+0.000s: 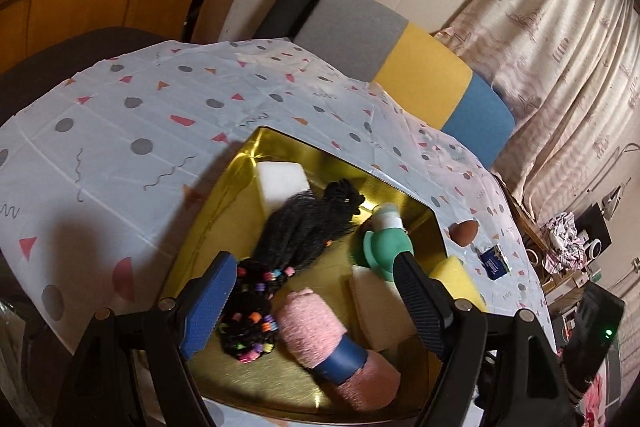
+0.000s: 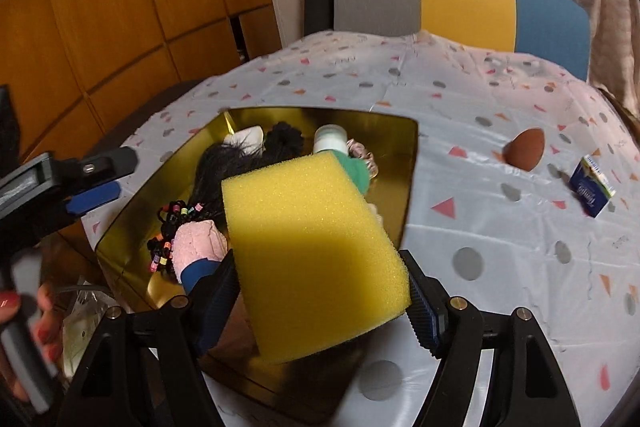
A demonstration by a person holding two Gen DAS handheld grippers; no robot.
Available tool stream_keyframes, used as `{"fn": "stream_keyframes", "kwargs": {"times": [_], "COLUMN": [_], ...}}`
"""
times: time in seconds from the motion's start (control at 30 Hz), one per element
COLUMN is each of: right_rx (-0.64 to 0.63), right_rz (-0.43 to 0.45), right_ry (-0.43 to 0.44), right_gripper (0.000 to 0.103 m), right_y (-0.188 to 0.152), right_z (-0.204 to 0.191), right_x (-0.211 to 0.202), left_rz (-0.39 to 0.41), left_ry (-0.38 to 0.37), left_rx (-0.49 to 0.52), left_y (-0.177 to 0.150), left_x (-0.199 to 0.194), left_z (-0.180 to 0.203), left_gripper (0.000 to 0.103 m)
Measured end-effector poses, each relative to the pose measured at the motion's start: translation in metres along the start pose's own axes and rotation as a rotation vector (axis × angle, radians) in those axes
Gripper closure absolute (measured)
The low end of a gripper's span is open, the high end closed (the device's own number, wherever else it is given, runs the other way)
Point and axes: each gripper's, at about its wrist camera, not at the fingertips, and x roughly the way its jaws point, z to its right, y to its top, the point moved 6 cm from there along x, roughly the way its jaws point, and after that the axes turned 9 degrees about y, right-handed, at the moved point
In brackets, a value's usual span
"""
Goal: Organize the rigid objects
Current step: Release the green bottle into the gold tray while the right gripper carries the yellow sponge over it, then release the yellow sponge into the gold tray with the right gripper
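A gold tray (image 1: 416, 205) on the patterned tablecloth holds a black wig with coloured beads (image 1: 296, 239), a pink rolled towel with a blue band (image 1: 316, 331), a green-and-white bottle (image 1: 386, 239) and white sponge blocks (image 1: 282, 183). My left gripper (image 1: 316, 267) hovers open over the wig and towel, touching neither. My right gripper (image 2: 320, 279) is shut on a big yellow sponge (image 2: 312, 247), held above the tray's (image 2: 360, 119) near right corner. From the right wrist camera, the left gripper (image 2: 125, 173) shows at the left edge, in a hand.
A brown egg-shaped sponge (image 2: 524, 149) and a small blue box (image 2: 592, 187) lie on the cloth right of the tray. A grey, yellow and blue chair back (image 2: 460, 3) stands behind the table. Wooden cabinets (image 2: 100, 27) fill the left; curtains (image 1: 560, 47) hang on the right.
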Motion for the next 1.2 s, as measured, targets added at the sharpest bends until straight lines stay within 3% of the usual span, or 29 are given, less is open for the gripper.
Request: {"fn": "stream_keyframes", "kwargs": {"times": [0.27, 0.37, 0.43, 0.63, 0.97, 1.2], "right_rx": [-0.024, -0.055, -0.056, -0.004, 0.062, 0.117], "right_rz": [-0.035, -0.020, 0.026, 0.099, 0.101, 0.094], "right_ry": [-0.050, -0.049, -0.065, -0.075, -0.114, -0.208], "right_gripper": [0.017, 0.013, 0.005, 0.005, 0.005, 0.005], "right_y": [-0.003, -0.007, -0.007, -0.007, -0.016, -0.024], "right_z": [-0.005, -0.008, -0.005, 0.016, 0.044, 0.087], "right_x": [0.024, 0.015, 0.001, -0.027, -0.035, -0.045], "left_rz": [-0.009, -0.003, 0.002, -0.020, -0.057, -0.086], "left_ry": [0.004, 0.006, 0.004, -0.016, -0.058, -0.106], "left_rx": [-0.018, -0.010, -0.009, 0.007, 0.107, 0.174], "left_y": [-0.002, -0.002, -0.003, -0.009, -0.025, -0.036], "left_x": [0.000, -0.001, -0.002, 0.003, 0.006, 0.007], "left_z": [-0.008, -0.006, -0.004, 0.007, 0.046, 0.080], "left_gripper": [0.021, 0.021, 0.021, 0.022, 0.022, 0.022]}}
